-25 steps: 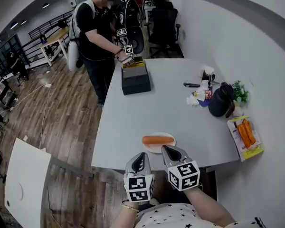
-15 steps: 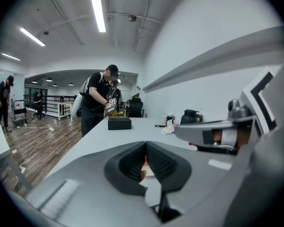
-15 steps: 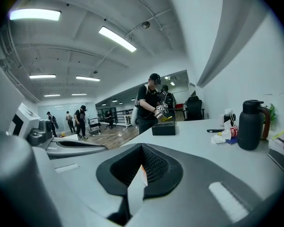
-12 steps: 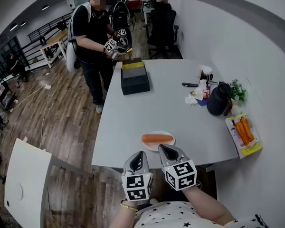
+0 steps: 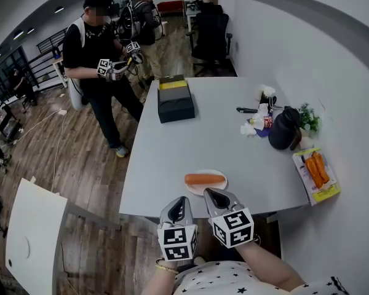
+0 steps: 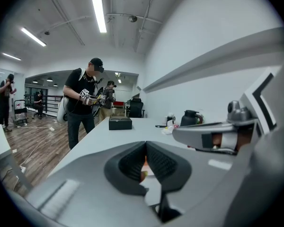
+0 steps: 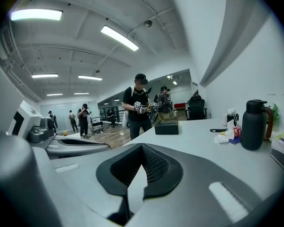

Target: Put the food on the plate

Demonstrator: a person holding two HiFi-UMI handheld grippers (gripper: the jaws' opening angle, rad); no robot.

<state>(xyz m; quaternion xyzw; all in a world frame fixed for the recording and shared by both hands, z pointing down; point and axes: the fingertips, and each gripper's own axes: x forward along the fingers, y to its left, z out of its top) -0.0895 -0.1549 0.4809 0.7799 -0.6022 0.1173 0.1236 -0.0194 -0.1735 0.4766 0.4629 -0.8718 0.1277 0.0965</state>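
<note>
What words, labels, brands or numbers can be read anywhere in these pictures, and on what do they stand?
No text can be read anywhere.
On the small red-and-white container: print too small and blurred to read.
On the yellow carrot pack: no readable print.
On the black box: no lettering visible.
On the left gripper and right gripper: square marker patterns on their cubes, no words or numbers.
</note>
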